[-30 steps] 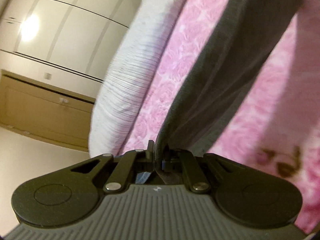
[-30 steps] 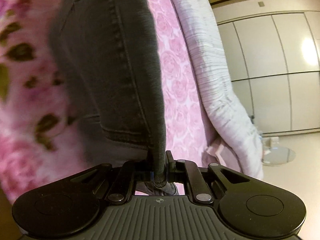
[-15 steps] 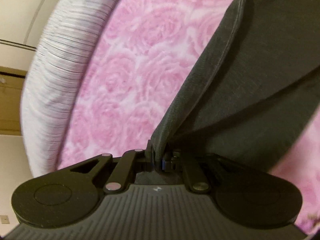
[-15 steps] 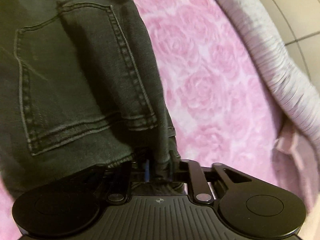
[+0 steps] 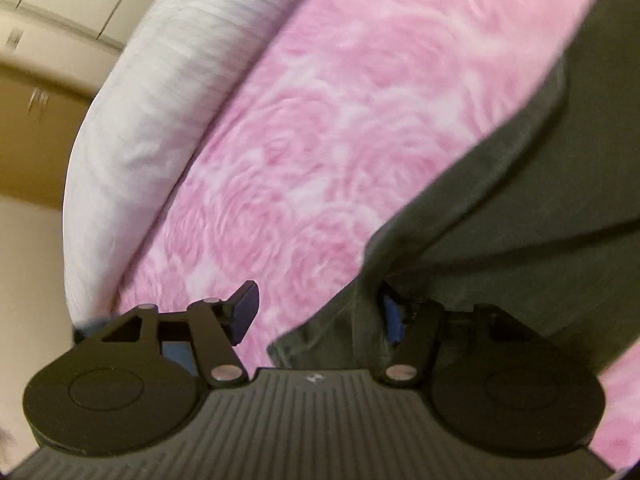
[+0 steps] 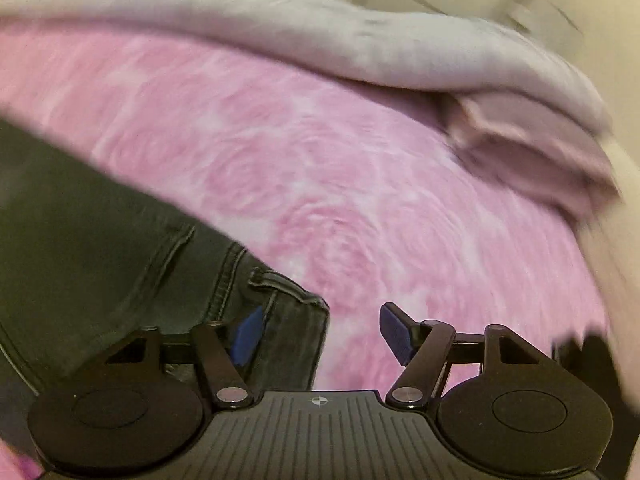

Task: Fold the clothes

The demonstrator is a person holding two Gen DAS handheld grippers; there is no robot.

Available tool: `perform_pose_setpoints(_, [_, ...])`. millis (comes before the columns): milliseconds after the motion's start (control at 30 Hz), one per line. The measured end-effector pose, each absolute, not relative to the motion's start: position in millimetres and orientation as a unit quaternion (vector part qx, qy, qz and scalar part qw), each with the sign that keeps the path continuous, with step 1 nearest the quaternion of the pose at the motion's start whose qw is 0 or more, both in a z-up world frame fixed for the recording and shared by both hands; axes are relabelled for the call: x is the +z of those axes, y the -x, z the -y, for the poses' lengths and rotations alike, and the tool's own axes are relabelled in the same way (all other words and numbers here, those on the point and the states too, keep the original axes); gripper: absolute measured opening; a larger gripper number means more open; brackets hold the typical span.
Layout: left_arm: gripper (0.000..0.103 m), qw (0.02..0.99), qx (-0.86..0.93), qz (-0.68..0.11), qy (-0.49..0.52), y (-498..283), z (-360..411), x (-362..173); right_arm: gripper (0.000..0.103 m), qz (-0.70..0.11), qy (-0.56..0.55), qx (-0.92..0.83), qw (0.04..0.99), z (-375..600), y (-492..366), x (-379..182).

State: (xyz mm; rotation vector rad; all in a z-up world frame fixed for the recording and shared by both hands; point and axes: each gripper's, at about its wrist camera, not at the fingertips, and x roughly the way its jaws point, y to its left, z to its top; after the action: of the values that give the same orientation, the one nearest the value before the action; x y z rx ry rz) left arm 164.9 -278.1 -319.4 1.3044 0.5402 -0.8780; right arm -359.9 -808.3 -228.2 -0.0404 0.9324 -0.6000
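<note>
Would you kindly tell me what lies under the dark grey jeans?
The dark grey denim jeans lie on a pink rose-patterned blanket; what the denim covers is hidden.

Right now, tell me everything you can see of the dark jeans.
The dark jeans are charcoal denim with pale double stitching and a belt loop at the waistband. They lie folded on the pink rose blanket, one corner between each gripper's opening jaws, left gripper and right gripper, no longer pinched.
</note>
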Motion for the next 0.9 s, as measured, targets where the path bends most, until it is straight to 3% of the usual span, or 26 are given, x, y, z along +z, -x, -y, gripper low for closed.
perform_pose_setpoints(167, [0.063, 0.684, -0.349, -0.175, -0.617, -156, 240, -293, 0.067, -0.407, 0.031, -0.268, 0.873, 755, 370, -204])
perform_pose_setpoints(400, [0.065, 0.671, -0.361, -0.108, -0.639, -134, 182, -308, 0.068, -0.388, 0.139, -0.196, 0.890, 652, 373, -221])
perform_pose_setpoints(700, [0.062, 0.517, -0.406, 0.053, -0.752, -102, 132, -425, 0.068, -0.364, 0.153, -0.140, 0.908, 566, 357, -256])
perform_pose_setpoints(767, [0.056, 0.498, -0.398, 0.075, -0.767, -114, 133, -437, 0.068, -0.365, 0.150, -0.129, 0.910, 555, 348, -259])
perform_pose_setpoints(900, [0.058, 0.464, -0.393, 0.092, -0.788, -146, 142, -445, 0.068, -0.375, 0.168, -0.121, 0.904, 541, 328, -266])
